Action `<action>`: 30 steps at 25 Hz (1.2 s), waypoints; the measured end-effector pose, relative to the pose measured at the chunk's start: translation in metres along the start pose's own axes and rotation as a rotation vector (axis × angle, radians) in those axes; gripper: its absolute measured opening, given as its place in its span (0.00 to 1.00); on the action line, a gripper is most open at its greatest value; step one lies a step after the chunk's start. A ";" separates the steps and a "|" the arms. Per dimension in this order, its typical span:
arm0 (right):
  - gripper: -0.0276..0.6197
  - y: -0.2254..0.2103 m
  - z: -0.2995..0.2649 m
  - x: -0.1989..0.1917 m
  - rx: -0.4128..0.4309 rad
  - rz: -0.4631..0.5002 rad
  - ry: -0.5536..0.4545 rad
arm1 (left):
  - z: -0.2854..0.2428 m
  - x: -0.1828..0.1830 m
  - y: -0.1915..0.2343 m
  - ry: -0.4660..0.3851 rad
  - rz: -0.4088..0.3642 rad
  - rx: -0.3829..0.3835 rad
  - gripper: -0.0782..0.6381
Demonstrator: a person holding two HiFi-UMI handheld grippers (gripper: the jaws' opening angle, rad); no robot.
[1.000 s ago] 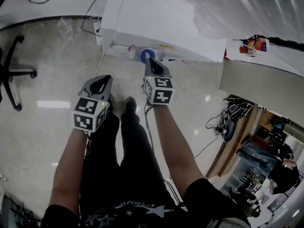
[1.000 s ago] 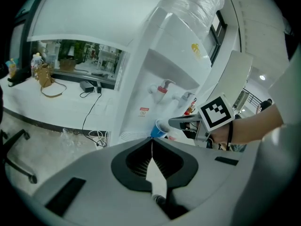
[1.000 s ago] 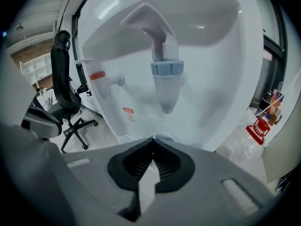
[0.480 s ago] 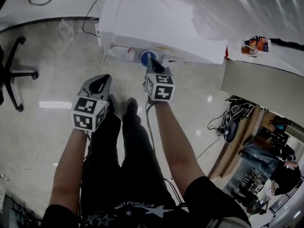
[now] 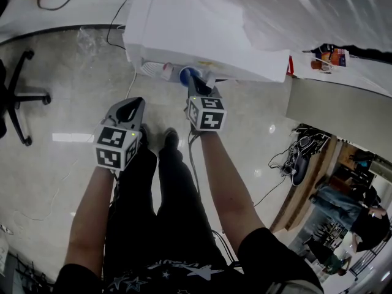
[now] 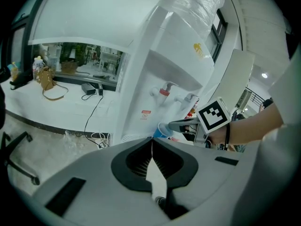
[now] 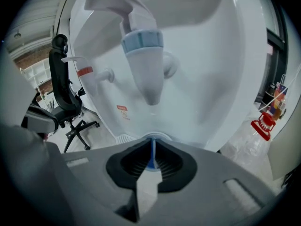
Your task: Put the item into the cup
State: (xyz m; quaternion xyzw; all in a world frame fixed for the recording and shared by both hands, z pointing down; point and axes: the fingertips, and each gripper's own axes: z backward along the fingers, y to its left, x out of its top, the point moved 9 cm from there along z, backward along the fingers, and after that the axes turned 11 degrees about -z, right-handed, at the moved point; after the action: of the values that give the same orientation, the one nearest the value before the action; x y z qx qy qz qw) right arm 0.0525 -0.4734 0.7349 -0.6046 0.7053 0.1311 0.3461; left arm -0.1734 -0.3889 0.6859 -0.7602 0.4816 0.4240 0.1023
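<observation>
Beside the legs, the left gripper (image 5: 130, 103) hangs empty, jaws pressed together. Ahead, the right gripper (image 5: 195, 81), pinching the blue cup (image 5: 186, 75) by its rim, has edged it under the dispenser's blue tap (image 7: 143, 55); filling looks imminent.

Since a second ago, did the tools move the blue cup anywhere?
The right tool pushed the blue cup a little further in under the water dispenser, below its tap. It stays shut on the cup. The left tool stayed low beside it, shut and empty. Nothing was picked up or let go.
</observation>
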 end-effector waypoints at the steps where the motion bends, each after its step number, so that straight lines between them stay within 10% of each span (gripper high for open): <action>1: 0.14 0.000 0.000 0.000 0.003 -0.006 0.006 | 0.000 0.001 0.000 0.000 -0.003 0.000 0.12; 30: 0.16 0.049 0.184 0.033 0.014 -0.157 -0.072 | 0.090 0.083 -0.056 -0.042 -0.055 -0.088 0.12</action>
State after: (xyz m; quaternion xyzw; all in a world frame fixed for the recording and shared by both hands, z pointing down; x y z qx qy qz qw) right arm 0.0663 -0.3762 0.5681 -0.6504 0.6439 0.1201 0.3847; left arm -0.1624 -0.3628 0.5542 -0.7677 0.4392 0.4578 0.0903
